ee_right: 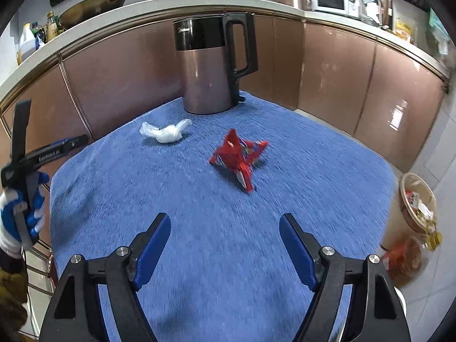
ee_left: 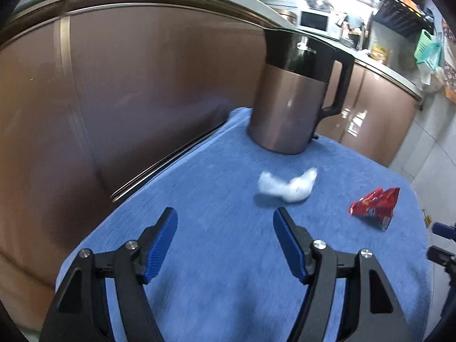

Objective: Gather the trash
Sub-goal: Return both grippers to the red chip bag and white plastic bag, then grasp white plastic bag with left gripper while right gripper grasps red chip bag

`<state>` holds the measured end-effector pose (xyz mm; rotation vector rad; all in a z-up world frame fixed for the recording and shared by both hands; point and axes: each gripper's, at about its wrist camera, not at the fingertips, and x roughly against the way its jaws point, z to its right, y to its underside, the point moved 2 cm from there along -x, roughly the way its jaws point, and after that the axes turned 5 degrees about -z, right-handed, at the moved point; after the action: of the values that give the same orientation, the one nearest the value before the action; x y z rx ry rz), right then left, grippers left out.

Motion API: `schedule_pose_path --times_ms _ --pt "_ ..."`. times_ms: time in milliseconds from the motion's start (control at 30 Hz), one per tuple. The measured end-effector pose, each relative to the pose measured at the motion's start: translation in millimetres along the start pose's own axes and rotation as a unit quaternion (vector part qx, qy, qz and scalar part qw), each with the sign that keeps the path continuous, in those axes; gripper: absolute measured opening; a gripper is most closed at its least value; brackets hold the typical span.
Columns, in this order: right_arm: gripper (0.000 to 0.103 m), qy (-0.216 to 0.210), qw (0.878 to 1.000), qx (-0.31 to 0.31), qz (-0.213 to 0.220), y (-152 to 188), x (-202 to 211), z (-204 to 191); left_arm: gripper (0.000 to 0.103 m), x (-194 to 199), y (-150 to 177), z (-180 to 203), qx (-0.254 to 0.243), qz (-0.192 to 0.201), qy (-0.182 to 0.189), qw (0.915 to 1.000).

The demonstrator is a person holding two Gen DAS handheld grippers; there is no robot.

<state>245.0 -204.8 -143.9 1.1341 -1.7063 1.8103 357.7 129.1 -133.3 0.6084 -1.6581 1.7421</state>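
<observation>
- The left gripper [ee_left: 225, 239] hangs above the blue towel [ee_left: 228, 299] that covers the tabletop; its fingers [ee_left: 159, 245] are spread wide and hold nothing.
- The right gripper [ee_right: 225, 245] does the same, fingers [ee_right: 299, 253] apart and empty.
- In the left wrist view the white plastic wad [ee_left: 286, 185] lies just above and slightly right of the right-hand finger, near the middle of the frame. Its long axis runs roughly left to right, across the line of approach.
- In that view the red wrapper [ee_left: 374, 208] sits further off, at the right of the frame.
- In the right wrist view the red wrapper [ee_right: 239, 156] lies straight ahead, a little above centre; the white wad [ee_right: 164, 132] is up and to the left, near the foot of the kettle [ee_right: 211, 65].
- So, as I judge it, each piece is nearer one gripper: wad to the left, wrapper to the right.
- A bin [ee_right: 413, 225] holding rubbish stands at the lower right edge of the right wrist view, off the tabletop, likely where the pieces go.
</observation>
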Motion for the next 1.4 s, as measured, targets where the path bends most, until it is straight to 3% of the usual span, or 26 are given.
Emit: schedule_pose_path --times_ms 200,367,567,767,867,1033,1200,1400 --pt "0.080 -0.027 1.000 0.004 0.005 -38 -42 9 0.069 -53 -32 21 -0.011 -0.047 0.053 0.9974" --pt "0.080 -0.041 0.999 -0.021 0.006 -56 -75 21 0.069 -96 -46 29 0.021 -0.076 0.089 0.9929" --pt "0.080 -0.044 0.999 -0.030 -0.005 -63 -106 27 0.069 -128 -43 47 0.037 -0.099 0.127 0.9862" --pt "0.080 -0.053 0.998 -0.041 -0.010 -59 -120 29 0.069 -136 -33 75 -0.002 -0.104 0.134 0.9855" --pt "0.069 -0.055 0.997 -0.044 -0.014 -54 -124 32 0.067 -136 -30 79 -0.007 -0.102 0.136 0.9854" --pt "0.048 -0.061 0.997 -0.048 -0.018 -51 -127 36 0.035 -139 -27 84 -0.015 -0.113 0.143 0.9831" --pt "0.032 -0.065 0.997 -0.037 -0.017 -48 -121 32 0.032 -126 -23 90 -0.022 -0.107 0.144 0.9835" --pt "0.022 -0.072 0.997 -0.032 -0.010 -33 -94 22 0.032 -88 -22 87 -0.024 -0.085 0.145 0.9855"
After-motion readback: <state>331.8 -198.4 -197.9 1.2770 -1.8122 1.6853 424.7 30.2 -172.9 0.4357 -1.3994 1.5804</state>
